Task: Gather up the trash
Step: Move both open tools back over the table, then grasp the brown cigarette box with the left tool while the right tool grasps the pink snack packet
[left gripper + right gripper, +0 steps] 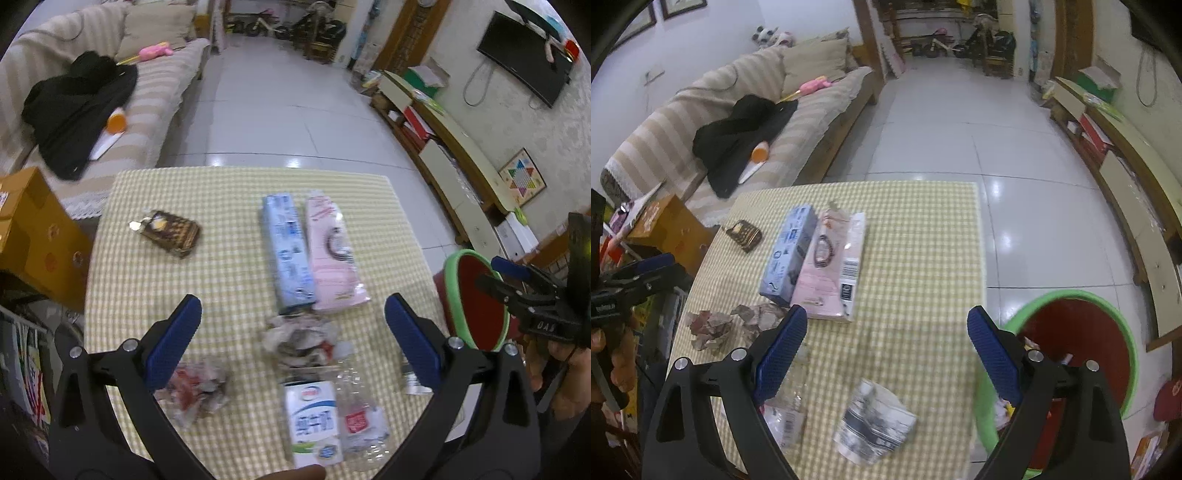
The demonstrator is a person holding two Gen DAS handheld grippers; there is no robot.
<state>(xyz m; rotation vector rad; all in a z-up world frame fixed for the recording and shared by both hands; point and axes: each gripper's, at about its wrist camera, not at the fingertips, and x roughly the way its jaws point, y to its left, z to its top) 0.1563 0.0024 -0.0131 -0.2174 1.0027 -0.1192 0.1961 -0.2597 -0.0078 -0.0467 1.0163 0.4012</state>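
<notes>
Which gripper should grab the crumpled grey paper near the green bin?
Probably the right gripper. It is open, with the crumpled grey paper lying just below its fingers and the green bin right beside it. The left gripper hovers over other trash, farther from both.

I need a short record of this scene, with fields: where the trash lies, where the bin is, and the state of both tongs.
surface: table with checked cloth
boxes: blue carton and pink package side by side
crumpled paper: two wads, near edge
milk carton: beside clear plastic bottle
grey wrapper: on the cloth
bin: green-rimmed, red inside, off the table's right edge
left tongs: open, empty
right tongs: open, empty
</notes>
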